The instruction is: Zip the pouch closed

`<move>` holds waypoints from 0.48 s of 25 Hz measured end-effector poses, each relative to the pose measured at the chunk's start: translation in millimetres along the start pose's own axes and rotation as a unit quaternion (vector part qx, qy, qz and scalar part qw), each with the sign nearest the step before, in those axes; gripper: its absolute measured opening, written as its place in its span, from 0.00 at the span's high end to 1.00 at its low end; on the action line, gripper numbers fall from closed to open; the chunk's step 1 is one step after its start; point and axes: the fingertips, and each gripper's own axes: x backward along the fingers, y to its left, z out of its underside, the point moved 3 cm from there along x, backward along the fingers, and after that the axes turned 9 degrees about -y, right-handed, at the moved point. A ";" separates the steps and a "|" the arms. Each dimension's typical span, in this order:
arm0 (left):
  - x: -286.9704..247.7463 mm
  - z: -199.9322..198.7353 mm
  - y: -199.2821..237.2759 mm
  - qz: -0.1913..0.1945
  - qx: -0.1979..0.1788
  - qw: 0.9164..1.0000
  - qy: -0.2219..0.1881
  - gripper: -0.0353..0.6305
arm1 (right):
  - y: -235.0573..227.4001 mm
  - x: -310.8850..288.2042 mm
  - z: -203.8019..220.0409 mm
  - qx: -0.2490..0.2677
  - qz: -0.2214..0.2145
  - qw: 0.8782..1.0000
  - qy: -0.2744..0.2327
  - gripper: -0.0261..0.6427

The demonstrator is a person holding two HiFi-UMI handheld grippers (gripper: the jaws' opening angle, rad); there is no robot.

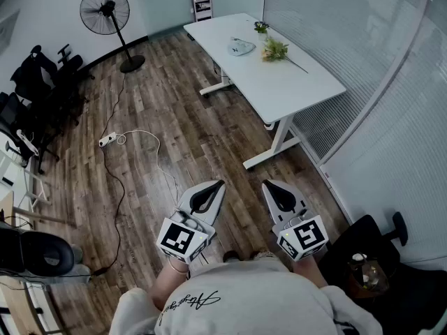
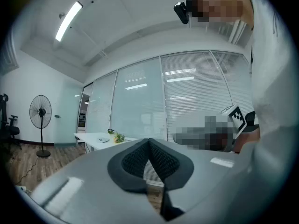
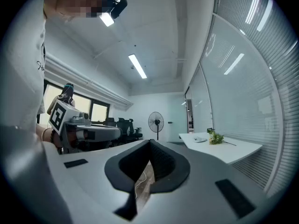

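Observation:
A small pale pouch (image 1: 241, 46) lies on the white table (image 1: 286, 86) far ahead of me, beside a bunch of flowers (image 1: 274, 49). In the left gripper view the pouch (image 2: 102, 140) is a tiny shape on the distant table. It looks just as small (image 3: 200, 139) in the right gripper view. My left gripper (image 1: 218, 184) and right gripper (image 1: 269, 185) are held level, side by side in front of my body, over the wooden floor. Both are shut with nothing between the jaws, and both are well short of the table.
A standing fan (image 1: 105, 9) is at the far left, with black office chairs (image 1: 42, 82) along the left wall. A power strip (image 1: 107, 140) and its cables lie on the floor. A glass wall with blinds (image 1: 363, 61) runs along the right. A dark chair (image 1: 380, 257) is beside me.

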 end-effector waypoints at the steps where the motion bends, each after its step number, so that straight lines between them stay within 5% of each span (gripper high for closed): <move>1: -0.1 0.6 0.3 0.003 -0.001 1.000 0.002 0.95 | 0.3 -0.2 -1.0 -0.003 0.001 1.000 -0.003 0.96; 12: 5.4 1.0 -1.8 0.012 -0.005 1.000 0.001 0.95 | 5.8 2.5 -4.6 0.000 0.004 1.000 -0.004 0.96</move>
